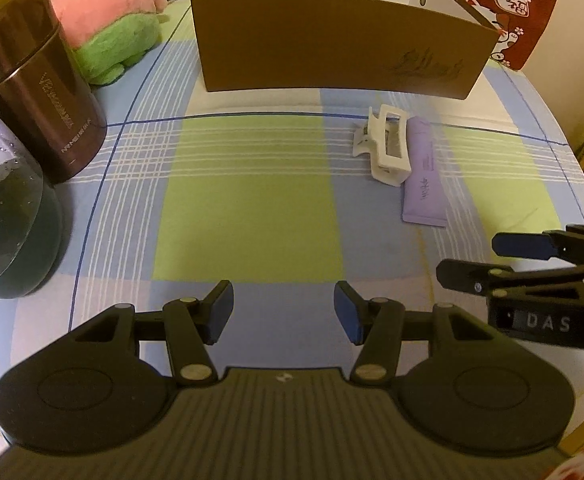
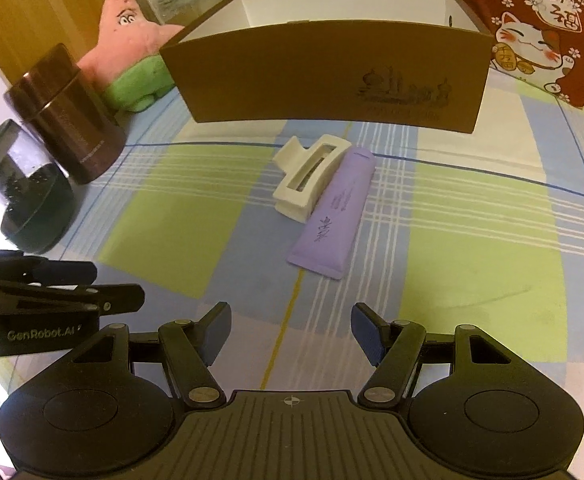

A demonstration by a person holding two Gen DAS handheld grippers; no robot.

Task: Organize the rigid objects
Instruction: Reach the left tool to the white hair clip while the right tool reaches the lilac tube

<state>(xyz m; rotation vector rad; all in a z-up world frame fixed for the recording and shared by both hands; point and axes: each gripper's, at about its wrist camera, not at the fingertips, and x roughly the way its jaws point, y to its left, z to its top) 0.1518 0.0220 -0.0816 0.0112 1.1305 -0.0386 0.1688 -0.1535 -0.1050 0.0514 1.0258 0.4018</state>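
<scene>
A white hair claw clip (image 1: 384, 146) (image 2: 310, 174) lies on the checked cloth beside a purple tube (image 1: 424, 172) (image 2: 334, 220), touching it. A brown open box (image 1: 340, 44) (image 2: 328, 72) stands behind them. A dark brown canister (image 1: 40, 84) (image 2: 66, 112) and a dark glass jar (image 1: 8, 216) (image 2: 20, 196) stand at the left. My left gripper (image 1: 283, 312) is open and empty, low over the cloth, left of the clip. My right gripper (image 2: 291, 334) is open and empty, just short of the tube; it also shows in the left wrist view (image 1: 480, 256).
A pink and green plush star (image 1: 108, 20) (image 2: 132, 56) lies at the back left. A red lucky-cat cloth (image 1: 500, 8) (image 2: 540, 28) stands at the back right. The left gripper shows in the right wrist view (image 2: 104, 284) at the left edge.
</scene>
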